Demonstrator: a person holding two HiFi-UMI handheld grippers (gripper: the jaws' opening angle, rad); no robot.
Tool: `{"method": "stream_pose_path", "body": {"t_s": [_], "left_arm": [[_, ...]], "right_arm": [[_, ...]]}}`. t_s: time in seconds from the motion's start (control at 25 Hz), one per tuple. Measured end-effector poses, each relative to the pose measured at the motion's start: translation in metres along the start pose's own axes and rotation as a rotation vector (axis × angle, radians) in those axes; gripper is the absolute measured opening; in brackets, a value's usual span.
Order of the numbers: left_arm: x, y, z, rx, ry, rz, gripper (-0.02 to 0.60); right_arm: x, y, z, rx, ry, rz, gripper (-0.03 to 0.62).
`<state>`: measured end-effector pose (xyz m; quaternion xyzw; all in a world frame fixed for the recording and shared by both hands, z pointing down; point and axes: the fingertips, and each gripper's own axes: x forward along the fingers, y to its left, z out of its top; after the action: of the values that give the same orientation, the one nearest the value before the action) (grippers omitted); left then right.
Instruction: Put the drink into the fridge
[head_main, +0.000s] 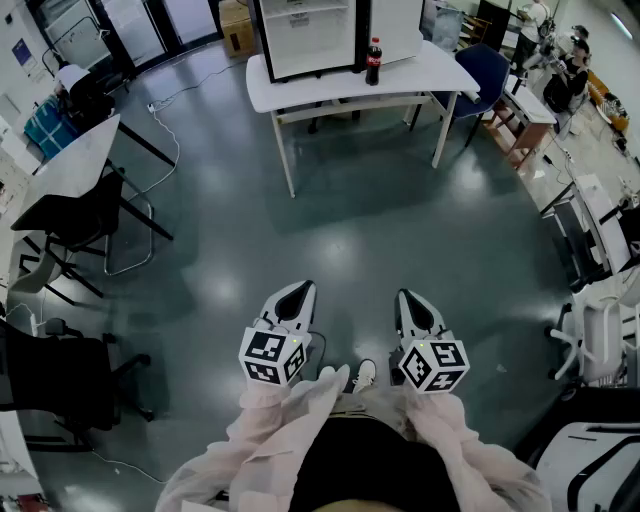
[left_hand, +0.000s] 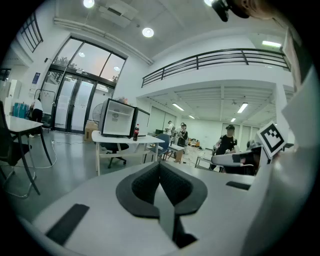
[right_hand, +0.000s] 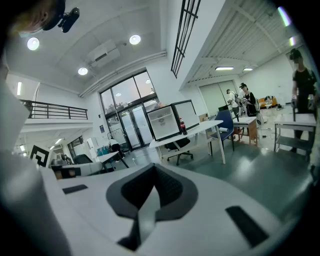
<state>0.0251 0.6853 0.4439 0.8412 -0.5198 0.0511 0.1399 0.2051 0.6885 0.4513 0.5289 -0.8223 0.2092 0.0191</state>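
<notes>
Both tools are up in front of me over the grey-green floor (head_main: 330, 230), and neither is carrying anything. The left tool (head_main: 297, 291) has its jaws pressed together with nothing between them, which its own view shows clearly, and so does the right tool (head_main: 409, 298). The pale sleeves (head_main: 300, 410) cover the hands behind the marker cubes, so I can't see the hands themselves. A bit of shoe (head_main: 364, 374) pokes out between the two tools.

The drink is a cola bottle (head_main: 373, 61), dark with a red cap. It stands upright on the white tabletop (head_main: 430, 72) way across the room, just beside the right side of the fridge (head_main: 305, 38). It's too small to read the label in any view.

The top edge of the head view cuts off the upper part of the fridge. I can see a white front with shelf lines, but honestly can't tell if the door is open or it's just glass.

A blue chair (head_main: 488, 70) sits half hidden behind the tabletop's right end. The black chair (head_main: 60, 225) on the left is partly cut off.
</notes>
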Motion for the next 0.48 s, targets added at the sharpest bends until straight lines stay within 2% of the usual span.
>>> {"method": "stream_pose_path", "body": {"t_s": [0.16, 0.48], "left_arm": [[-0.01, 0.013, -0.002, 0.002, 0.004, 0.004, 0.011], [-0.013, 0.025, -0.007, -0.004, 0.009, -0.02, 0.011]], "right_arm": [[0.005, 0.015, -0.005, -0.009, 0.019, 0.011, 0.011], [0.015, 0.022, -0.009, -0.008, 0.021, -0.039, 0.012]]}}
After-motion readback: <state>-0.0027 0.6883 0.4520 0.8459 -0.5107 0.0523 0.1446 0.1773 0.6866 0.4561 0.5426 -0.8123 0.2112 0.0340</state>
